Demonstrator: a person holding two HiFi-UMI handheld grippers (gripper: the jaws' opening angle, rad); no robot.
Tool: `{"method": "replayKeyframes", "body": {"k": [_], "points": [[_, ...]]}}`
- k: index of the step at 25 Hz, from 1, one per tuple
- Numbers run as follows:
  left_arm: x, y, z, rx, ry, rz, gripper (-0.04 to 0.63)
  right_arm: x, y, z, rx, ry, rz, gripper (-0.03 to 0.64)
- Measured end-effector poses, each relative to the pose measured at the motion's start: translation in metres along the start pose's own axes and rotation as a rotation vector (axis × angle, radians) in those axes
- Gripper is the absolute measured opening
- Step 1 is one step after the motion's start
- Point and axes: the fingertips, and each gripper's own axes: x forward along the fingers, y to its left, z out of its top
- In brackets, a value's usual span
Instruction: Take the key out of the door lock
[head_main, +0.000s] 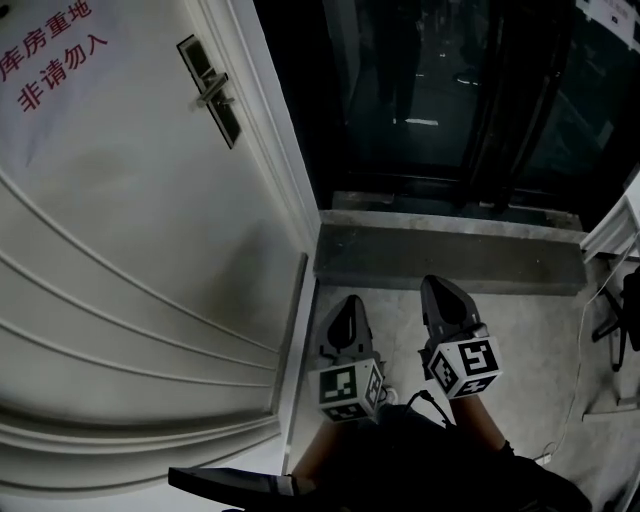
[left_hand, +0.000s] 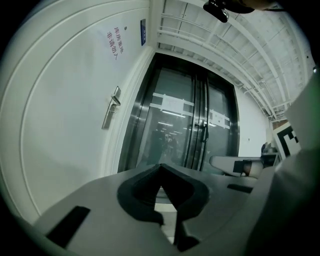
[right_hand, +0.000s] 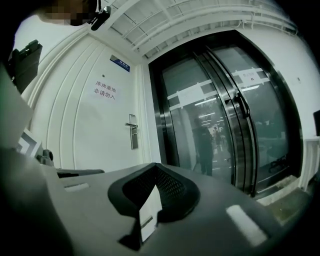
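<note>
A person is standing at a white door, holding a pair of tongs in each hand, low and close to the body. The left tongs and the right tongs are pointing forward over the floor. Each pair is resting with its tips pressed together and is gripping nothing.

The dark lock plate, with its lever handle, is lying up and to the left of both pairs, well apart from them. Its long axis is running up the door. The left tongs are sitting nearer to it.

The key is too small to make out in any view; it is probably sitting in that plate.

Only the head view is showing both pairs together with the reach to the door. The right gripper view is showing the plate upright, beside dark glass doors. The left gripper view is showing it from a slant.
</note>
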Motion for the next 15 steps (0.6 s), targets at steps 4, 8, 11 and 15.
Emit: {"method": "replayKeyframes", "body": {"k": [4,8,11,15], "points": [[0.028,0.002,-0.001,-0.006,0.006,0.031,0.0,0.026,-0.018,-0.005,0.011,0.027,0.026,0.0],[0.05,0.007,-0.003,-0.021,0.011,0.052,0.0,0.046,-0.027,-0.006,0.015,0.033,0.049,0.0],[0.066,0.012,-0.002,-0.022,0.005,0.064,0.0,0.065,-0.033,-0.007,0.011,0.036,0.062,0.0],[0.092,0.031,0.004,-0.021,-0.003,0.091,0.0,0.098,-0.041,-0.005,0.013,0.029,0.072,0.0]]}}
